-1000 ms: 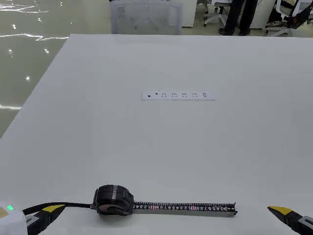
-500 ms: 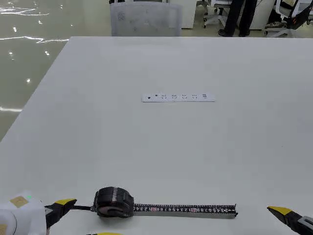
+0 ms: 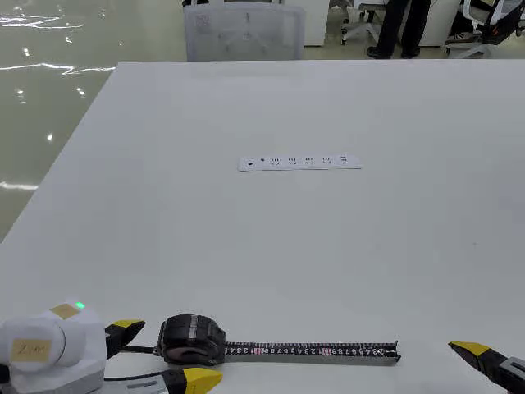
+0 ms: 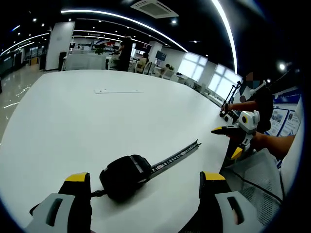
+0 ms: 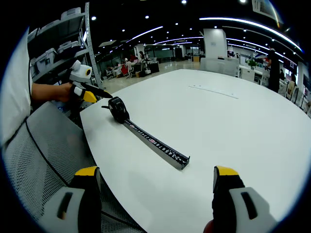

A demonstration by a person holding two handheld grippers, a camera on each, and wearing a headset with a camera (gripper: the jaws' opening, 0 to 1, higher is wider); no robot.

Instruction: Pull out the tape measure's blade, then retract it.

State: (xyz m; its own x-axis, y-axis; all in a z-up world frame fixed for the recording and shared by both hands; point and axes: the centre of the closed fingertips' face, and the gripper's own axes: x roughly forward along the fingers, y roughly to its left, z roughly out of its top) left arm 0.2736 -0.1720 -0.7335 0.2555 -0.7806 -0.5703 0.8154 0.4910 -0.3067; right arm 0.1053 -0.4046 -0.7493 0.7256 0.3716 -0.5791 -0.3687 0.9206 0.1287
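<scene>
A black tape measure case lies near the table's front edge. Its blade is drawn out flat to the right, ending at the hook. My left gripper is open at the case's left end, one yellow tip behind it and one in front, with the wrist strap between them. In the left gripper view the case sits just ahead of the spread jaws. My right gripper is open, apart from the blade end; a yellow fingertip of it pokes in at the lower right.
A white power strip lies in the middle of the white table. A grey chair stands at the far edge, with people and office chairs beyond. The table's front edge runs just below the tape.
My left gripper has moved right along the front edge, from short of the strap to the case, jaws still open. Tape measure and right gripper have stayed put.
</scene>
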